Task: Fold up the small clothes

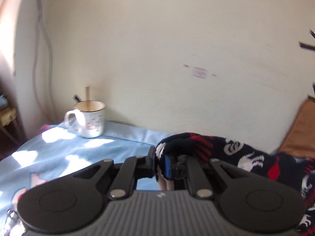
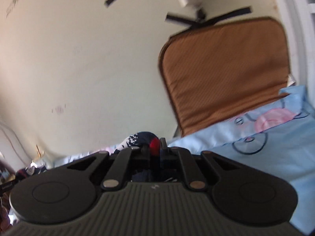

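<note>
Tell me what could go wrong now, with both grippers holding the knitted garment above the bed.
1. The left gripper seems to pinch only an edge of the knitted garment, so it may slip out.
2. The enamel mug stands on the blue sheet; dragging the sheet could tip it.

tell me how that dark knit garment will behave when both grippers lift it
The knit garment is probably floppy: it drapes over the left gripper and sags. It looks thick, so fairly grippy; the right gripper pinches it too.
</note>
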`<state>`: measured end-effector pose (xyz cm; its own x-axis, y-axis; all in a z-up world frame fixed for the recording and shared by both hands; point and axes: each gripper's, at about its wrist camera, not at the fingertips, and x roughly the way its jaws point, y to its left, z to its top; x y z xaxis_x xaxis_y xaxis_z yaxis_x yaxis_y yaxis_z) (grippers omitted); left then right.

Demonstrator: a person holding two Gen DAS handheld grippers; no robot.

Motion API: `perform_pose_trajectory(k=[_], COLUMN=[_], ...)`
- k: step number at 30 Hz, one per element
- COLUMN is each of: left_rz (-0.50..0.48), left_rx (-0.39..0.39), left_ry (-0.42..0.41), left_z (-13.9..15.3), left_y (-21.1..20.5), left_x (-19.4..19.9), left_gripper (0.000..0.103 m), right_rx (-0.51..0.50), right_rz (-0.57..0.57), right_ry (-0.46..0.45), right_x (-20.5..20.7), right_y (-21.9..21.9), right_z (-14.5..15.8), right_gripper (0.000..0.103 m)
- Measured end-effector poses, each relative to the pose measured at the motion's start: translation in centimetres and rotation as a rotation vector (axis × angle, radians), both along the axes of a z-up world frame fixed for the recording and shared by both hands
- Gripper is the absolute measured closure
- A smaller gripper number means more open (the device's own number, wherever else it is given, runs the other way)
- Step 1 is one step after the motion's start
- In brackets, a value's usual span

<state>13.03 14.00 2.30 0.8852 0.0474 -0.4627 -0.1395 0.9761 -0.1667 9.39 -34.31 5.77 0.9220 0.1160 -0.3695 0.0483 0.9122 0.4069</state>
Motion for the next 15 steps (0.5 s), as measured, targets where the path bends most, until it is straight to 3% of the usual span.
perform_pose_trajectory(k=[3,6,7,8,10,13,15], left_rz=[0.053,0.075,0.076,0.081,0.093,0.113,0.132], left_rx=[-0.092,-0.113,-0.111,-0.11,-0.112,-0.111,-0.114], left_ry=[0.075,0.178,0.198,0.216,0.211,0.159,0.109], left_z=[-1.1,-3.7,-4.4,-4.9,-5.0,-3.5,-2.3], left_y=[4.7,6.3,6.3,6.3,6.3,6.6,6.9], left_x=[-1.3,-1.4,-1.7,-2.1,-2.9,-4.0,-4.7], left_gripper=[0.09,0.089,0.086,0.077,0.07,0.058,0.042], right_rx=[0.021,-0.032,-0.081,-0.128,-0.189,-0.379,-0.468], right_rz=[-0.095,-0.222,-0.262,-0.293,-0.311,-0.299,-0.264], right_ry=[0.035,0.183,0.212,0.232,0.205,0.094,0.013], right_x=[-5.0,-7.8,-8.4,-9.0,-9.6,-9.2,-8.3], right_y=[-1.6,-2.4,-2.5,-2.4,-1.9,0.8,2.3], right_z=[-0.7,-3.6,-4.3,-4.7,-4.3,-1.9,-0.6], right_gripper=[0.091,0.076,0.064,0.044,0.04,0.04,0.041])
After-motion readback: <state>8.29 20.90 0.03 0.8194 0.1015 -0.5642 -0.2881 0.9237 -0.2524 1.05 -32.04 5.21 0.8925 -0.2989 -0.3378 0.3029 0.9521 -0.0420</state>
